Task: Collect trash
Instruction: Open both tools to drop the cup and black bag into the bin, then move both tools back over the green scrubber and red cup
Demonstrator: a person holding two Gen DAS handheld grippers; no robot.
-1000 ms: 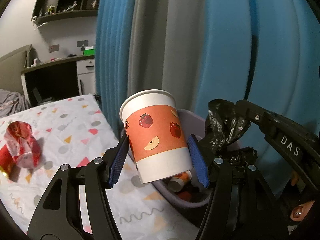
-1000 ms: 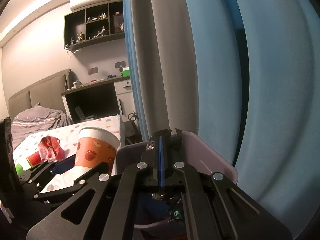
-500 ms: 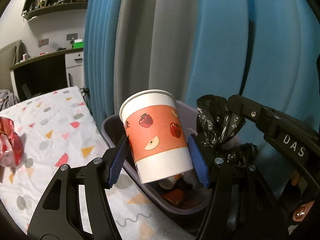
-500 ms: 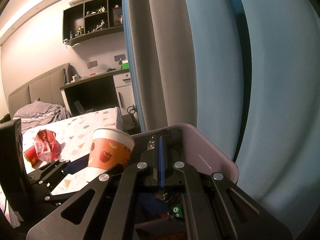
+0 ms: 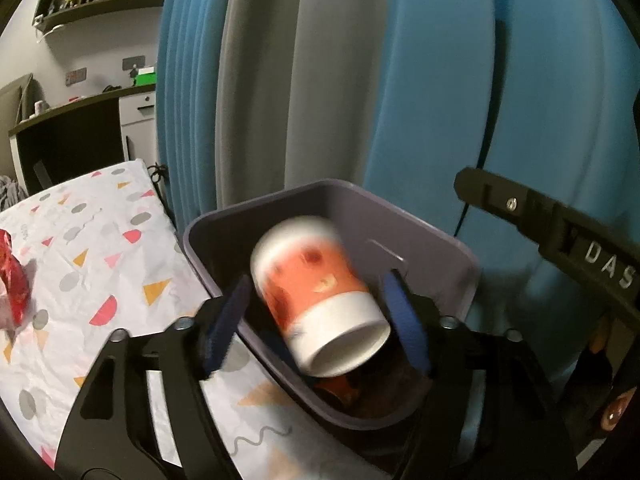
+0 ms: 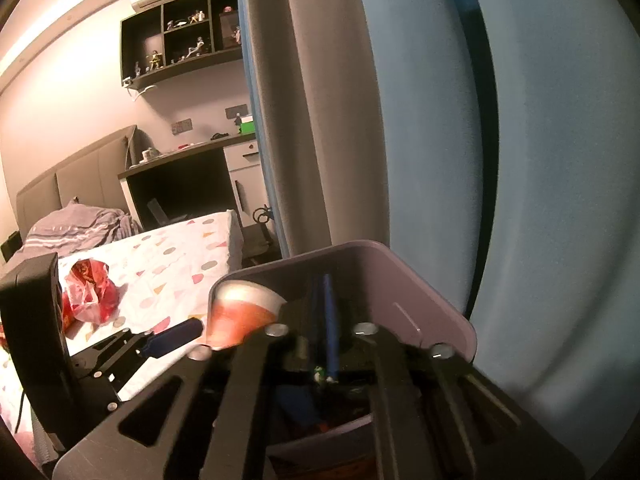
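Observation:
A paper cup [image 5: 316,292] with orange apple print and white rim tips over, blurred, above the open purple bin [image 5: 440,240]. It lies between the blue pads [image 5: 224,320] of my left gripper [image 5: 316,286], whose jaws are opening and no longer press on it. The right wrist view shows the same cup [image 6: 240,312] at the bin's [image 6: 420,280] left rim. My right gripper [image 6: 322,312] points into the bin. Its jaws are opening with a narrow gap and nothing visible between them. Other trash lies dark at the bin's bottom.
A crumpled red wrapper [image 5: 10,276] lies on the patterned bedsheet [image 5: 100,260] left of the bin. Blue and grey curtains [image 5: 440,80] hang close behind the bin. A dark desk [image 6: 180,176] and wall shelves stand farther back. A hand [image 5: 612,420] shows at the right edge.
The left gripper moved over the bin and let go of the cup, which now tips down into it. The black bag is gone from the right gripper, whose jaws have parted slightly.

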